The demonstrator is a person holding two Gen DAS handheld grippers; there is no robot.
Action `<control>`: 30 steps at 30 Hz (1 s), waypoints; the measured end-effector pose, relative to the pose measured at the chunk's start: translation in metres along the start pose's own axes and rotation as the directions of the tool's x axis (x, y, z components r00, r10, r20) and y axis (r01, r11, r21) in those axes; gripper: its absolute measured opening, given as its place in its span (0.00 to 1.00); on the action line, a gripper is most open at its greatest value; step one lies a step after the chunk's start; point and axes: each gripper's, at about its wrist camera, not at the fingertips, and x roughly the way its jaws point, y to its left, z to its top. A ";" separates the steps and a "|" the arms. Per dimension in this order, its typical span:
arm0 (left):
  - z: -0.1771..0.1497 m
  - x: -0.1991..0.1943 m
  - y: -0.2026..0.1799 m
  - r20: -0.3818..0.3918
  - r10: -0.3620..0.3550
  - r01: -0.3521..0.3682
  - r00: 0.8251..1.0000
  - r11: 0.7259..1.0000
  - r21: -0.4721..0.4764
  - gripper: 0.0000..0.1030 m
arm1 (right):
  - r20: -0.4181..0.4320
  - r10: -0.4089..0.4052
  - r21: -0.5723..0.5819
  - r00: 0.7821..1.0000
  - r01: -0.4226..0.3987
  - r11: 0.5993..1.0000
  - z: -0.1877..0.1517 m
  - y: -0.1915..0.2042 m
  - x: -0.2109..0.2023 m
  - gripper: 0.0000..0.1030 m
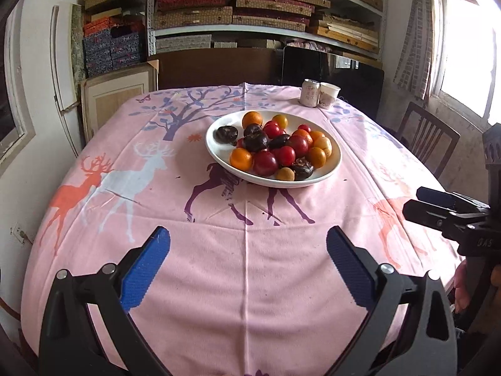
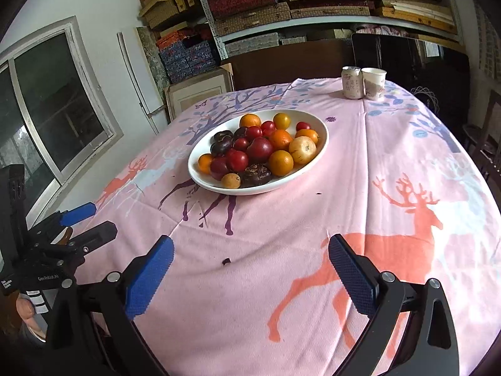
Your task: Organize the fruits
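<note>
Blue-padded jaws are gaping wide on both tools, nothing between them. Left gripper (image 1: 247, 257) and right gripper (image 2: 249, 260) are hanging side by side over the pink tablecloth (image 1: 250, 282), both tilting downward toward the white bowl (image 1: 328, 169) mid-table. Fruits (image 1: 275, 147) are sitting heaped in it: orange, red, dark ones. A can (image 1: 310, 93) and paper cup (image 1: 328, 95) are standing touching at the far edge.

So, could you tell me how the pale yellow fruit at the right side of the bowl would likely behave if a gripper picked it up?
The pale yellow fruit looks round and smooth, so it may slip between flat pads. It leans on the oranges in the white bowl, so lifting it could let neighbours roll. It is probably firm but bruisable.
</note>
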 end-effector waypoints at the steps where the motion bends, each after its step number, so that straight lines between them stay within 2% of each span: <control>1: -0.002 -0.010 -0.002 0.012 0.006 -0.006 1.000 1.000 0.002 0.95 | 0.012 0.002 -0.003 1.000 -0.002 1.000 -0.002 0.002 -0.010 0.97; 6: -0.013 -0.054 -0.014 0.047 0.056 -0.058 0.997 0.998 0.031 0.95 | 0.077 -0.018 -0.032 0.997 0.021 0.999 -0.009 0.013 -0.059 0.97; 13: -0.029 -0.107 -0.018 0.110 0.068 -0.070 0.992 0.997 0.020 0.95 | 0.127 -0.016 -0.069 0.992 0.025 0.997 -0.024 0.030 -0.099 0.97; 22: -0.039 -0.142 -0.029 0.153 0.081 -0.088 0.985 0.995 0.039 0.95 | 0.185 -0.016 -0.074 0.983 0.030 0.997 -0.038 0.038 -0.140 0.97; 30: -0.043 -0.158 -0.037 0.177 0.091 -0.101 0.980 0.994 0.046 0.95 | 0.209 -0.014 -0.080 0.978 0.032 0.996 -0.048 0.041 -0.157 0.97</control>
